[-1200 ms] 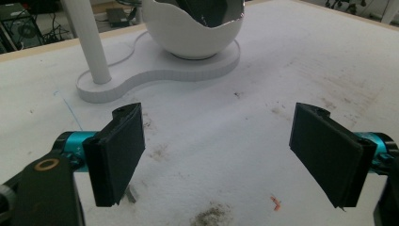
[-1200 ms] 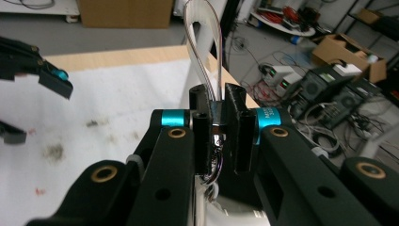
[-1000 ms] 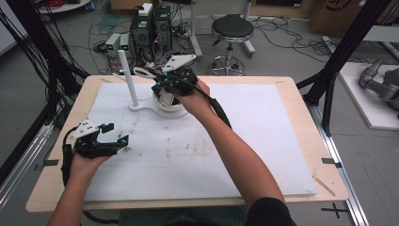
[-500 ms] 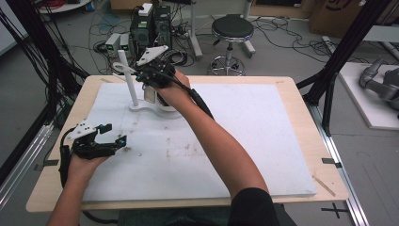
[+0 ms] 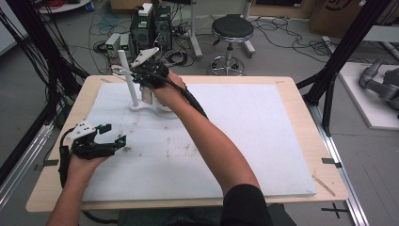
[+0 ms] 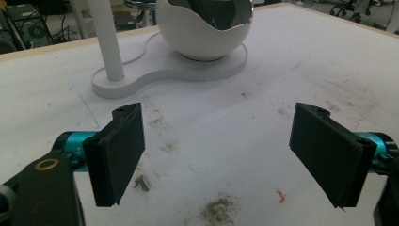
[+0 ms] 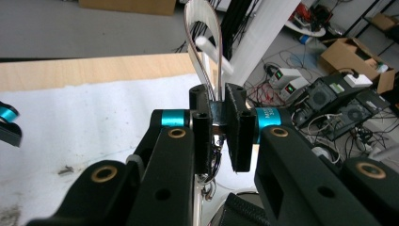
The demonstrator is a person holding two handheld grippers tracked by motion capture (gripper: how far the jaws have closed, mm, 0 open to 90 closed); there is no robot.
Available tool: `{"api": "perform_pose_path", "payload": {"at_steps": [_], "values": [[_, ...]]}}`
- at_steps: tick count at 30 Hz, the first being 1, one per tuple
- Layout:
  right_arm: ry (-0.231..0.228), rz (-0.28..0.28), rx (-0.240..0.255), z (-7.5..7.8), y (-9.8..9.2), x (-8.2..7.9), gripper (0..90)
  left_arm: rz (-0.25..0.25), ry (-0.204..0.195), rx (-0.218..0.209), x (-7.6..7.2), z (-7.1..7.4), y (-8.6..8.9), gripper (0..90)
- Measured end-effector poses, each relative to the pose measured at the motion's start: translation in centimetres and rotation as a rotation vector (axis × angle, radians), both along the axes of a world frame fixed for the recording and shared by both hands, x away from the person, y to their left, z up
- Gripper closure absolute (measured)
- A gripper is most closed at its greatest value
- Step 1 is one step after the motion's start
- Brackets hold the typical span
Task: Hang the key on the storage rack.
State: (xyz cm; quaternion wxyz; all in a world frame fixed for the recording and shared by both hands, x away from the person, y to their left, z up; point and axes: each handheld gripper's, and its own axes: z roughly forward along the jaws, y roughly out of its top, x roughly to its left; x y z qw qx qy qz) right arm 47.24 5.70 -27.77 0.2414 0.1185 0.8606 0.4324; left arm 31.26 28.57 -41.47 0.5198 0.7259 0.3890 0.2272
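A white stand (image 5: 141, 107) at the mat's far left has an upright post (image 5: 128, 77) and a round open-topped bowl (image 6: 202, 33) on one base. My right gripper (image 5: 143, 77) is high beside the post's top, shut on a small shiny piece (image 7: 217, 113). A thin white loop (image 7: 202, 28) rises from that piece around the post's side peg (image 7: 214, 54). A pale part (image 5: 147, 96) hangs down under the jaws. My left gripper (image 5: 113, 134) rests low over the mat's near left, open (image 6: 216, 150), with nothing between its pads.
A white mat (image 5: 263, 132) covers the wooden table (image 5: 306, 108), with dirt smudges (image 6: 219, 207) near the left gripper. My right forearm (image 5: 211, 146) crosses the mat diagonally. A stool (image 5: 231, 30), computers and cables lie beyond the far edge.
My right gripper has risen from the bowl and shifted left towards the top of the post, carrying the looped thing with it. The left gripper has stayed put.
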Motion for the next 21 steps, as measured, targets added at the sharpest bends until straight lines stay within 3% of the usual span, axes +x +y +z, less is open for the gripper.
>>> {"api": "perform_pose_path", "payload": {"at_steps": [16, 17, 19, 21], "values": [[0.006, -0.034, -0.051, -1.4, 0.6, 1.0, 82.7, 0.003, 0.005, 0.000, 0.1, -0.1, 0.1, 18.6], [0.000, -0.039, -0.056, -1.5, 0.6, 1.0, 81.5, 0.002, 0.006, -0.001, 0.1, -0.1, 0.1, 18.6], [-0.029, -0.050, -0.062, -1.4, 0.7, 0.9, 62.7, 0.002, 0.006, 0.002, 0.1, -0.1, 0.1, 18.6], [-0.028, -0.056, -0.050, -1.2, 0.6, 0.6, 62.7, 0.001, 0.006, 0.003, 0.1, -0.1, 0.1, 18.6]]}}
